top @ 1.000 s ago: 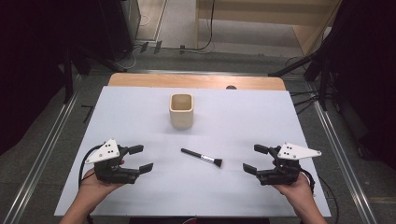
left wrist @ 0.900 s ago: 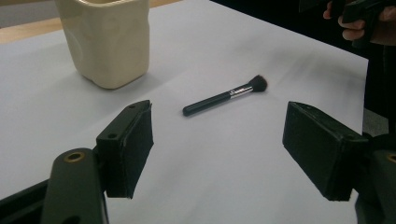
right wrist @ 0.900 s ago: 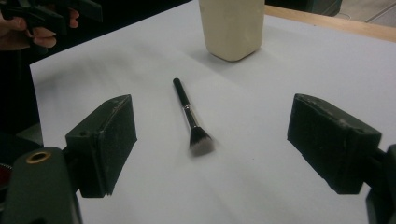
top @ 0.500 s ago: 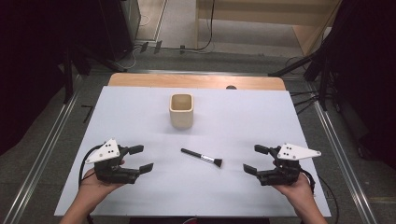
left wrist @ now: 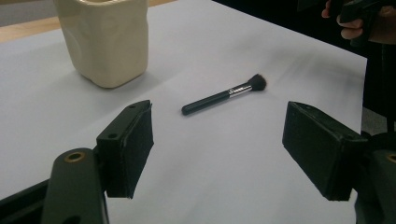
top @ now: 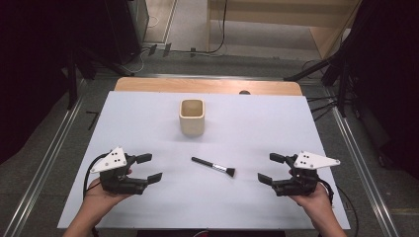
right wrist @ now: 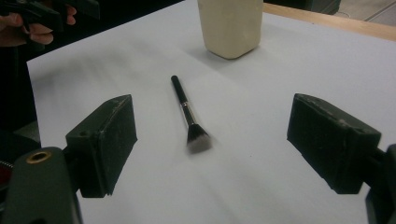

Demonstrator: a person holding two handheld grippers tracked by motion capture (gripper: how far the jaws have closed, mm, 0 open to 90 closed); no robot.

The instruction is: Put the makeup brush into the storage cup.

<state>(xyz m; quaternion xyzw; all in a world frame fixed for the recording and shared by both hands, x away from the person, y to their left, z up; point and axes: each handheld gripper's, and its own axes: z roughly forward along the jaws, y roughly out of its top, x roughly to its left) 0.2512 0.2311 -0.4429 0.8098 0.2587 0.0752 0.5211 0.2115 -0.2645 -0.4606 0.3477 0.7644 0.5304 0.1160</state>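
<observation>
High view: a slim black-handled makeup brush with a silver ferrule and dark bristle head (top: 213, 166) lies flat on the white-covered counter (top: 276, 123), midway between the two tools and a little nearer the person than the cream square-sided ceramic cup (top: 191, 116), which stands upright and well apart from it. The brush looks light and stiff along its handle, soft only at the bristles; its thin, smooth, round shaft may roll or slip, so the best hold is probably across the handle near the ferrule, not on the bristles. The left tool (top: 148, 168) rests low on the counter with jaws spread wide and nothing between them; the right tool (top: 271, 168) does the same on the other side, also wide and empty. In the right gripper view the brush (right wrist: 189, 116) points its bristles toward the camera, and they are blurred. The cup's top is cut off in both gripper views, and from above its inside is too shadowed to tell whether anything sits in it.
</observation>
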